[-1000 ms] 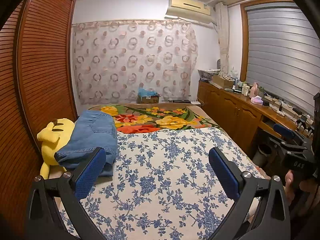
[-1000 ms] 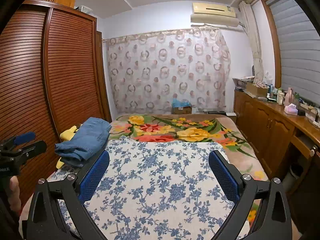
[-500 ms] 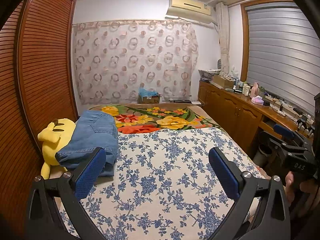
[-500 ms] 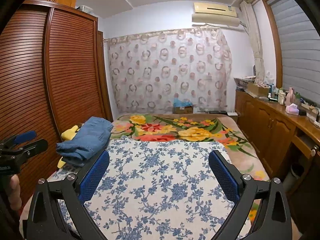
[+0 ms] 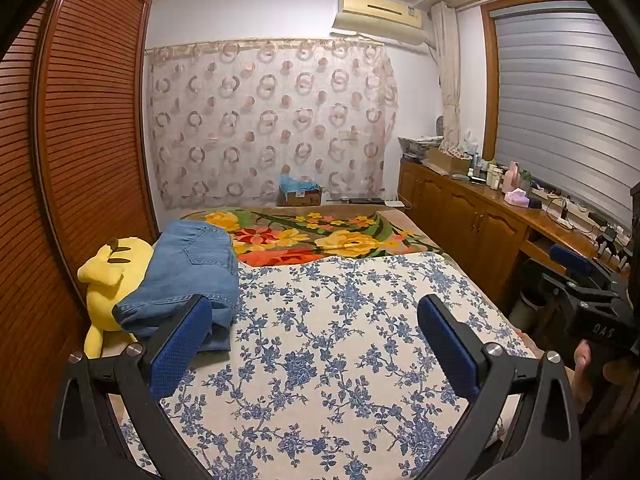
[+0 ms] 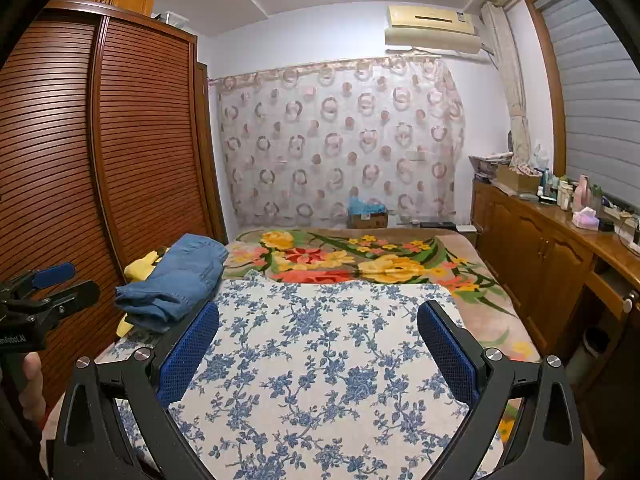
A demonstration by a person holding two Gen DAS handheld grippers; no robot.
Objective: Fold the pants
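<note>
Both the left gripper (image 5: 314, 344) and right gripper (image 6: 318, 346) gape wide, empty, above the bed (image 5: 340, 360), folded jeans (image 5: 188, 268) apart.

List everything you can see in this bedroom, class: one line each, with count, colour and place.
folded denim jeans: one, blue, bed's left edge
plush toy: one, yellow, under the jeans
floral cotton bedspread: one, white-blue, near half of the bed
flowered blanket: one, multicoloured, far half
louvred wardrobe: one, brown, left wall
air conditioner: one, cream, above curtain
left gripper: one, black, blue pads, jaws open
right gripper: same, jaws open
</note>
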